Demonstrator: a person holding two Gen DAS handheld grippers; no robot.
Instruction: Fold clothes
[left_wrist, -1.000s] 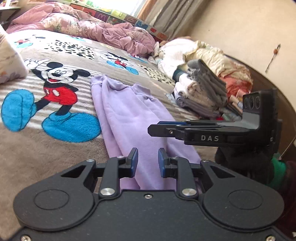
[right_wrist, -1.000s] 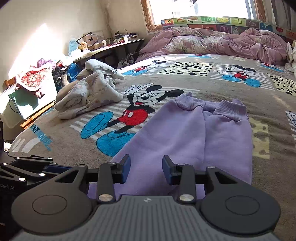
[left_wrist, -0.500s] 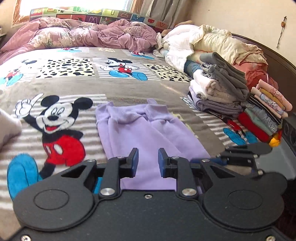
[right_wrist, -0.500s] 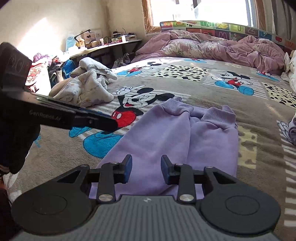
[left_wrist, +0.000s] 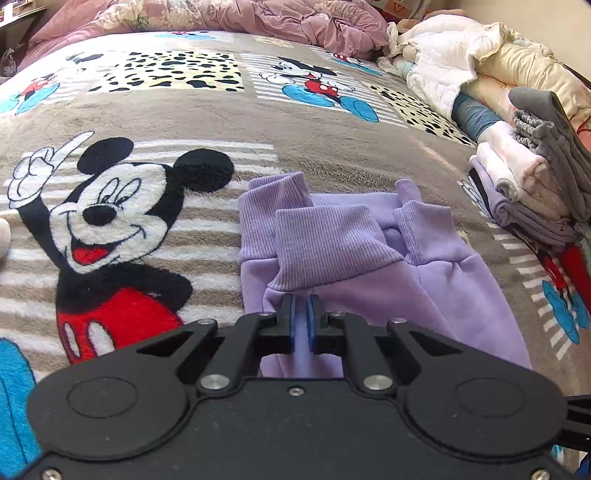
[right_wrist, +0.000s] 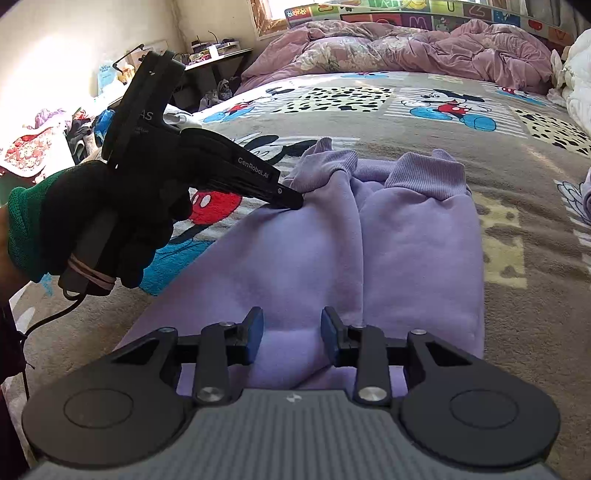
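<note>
Since a second ago the left claw (left_wrist: 301, 308) has swung across to the cuffed end of the lilac fleece sweatpants (right_wrist: 388, 258), and its jaws have just been closing: they now stand narrow, pinched on a ridge of the lilac cloth just below one ribbed cuff (left_wrist: 328, 245). At the left edge of the bed, in the right wrist view, a black-gloved hand (right_wrist: 92, 225) carries that claw, its tip dug into the left trouser leg. Further right, the sweatpants lie lengthwise on the grey cartoon-mouse fleece blanket (left_wrist: 147, 122) near the foot edge of the bed, legs side by side, cuffs pointing toward the rumpled pink duvet (right_wrist: 406, 48). The right claw (right_wrist: 291, 334) hovers partly open over the near end, gripping nothing. Along the bed's right edge sits a stack of folded clothes (left_wrist: 532, 192), so several garments look done; this pair is halved lengthwise at best and still needs its cross folds. No containers are in sight.
</note>
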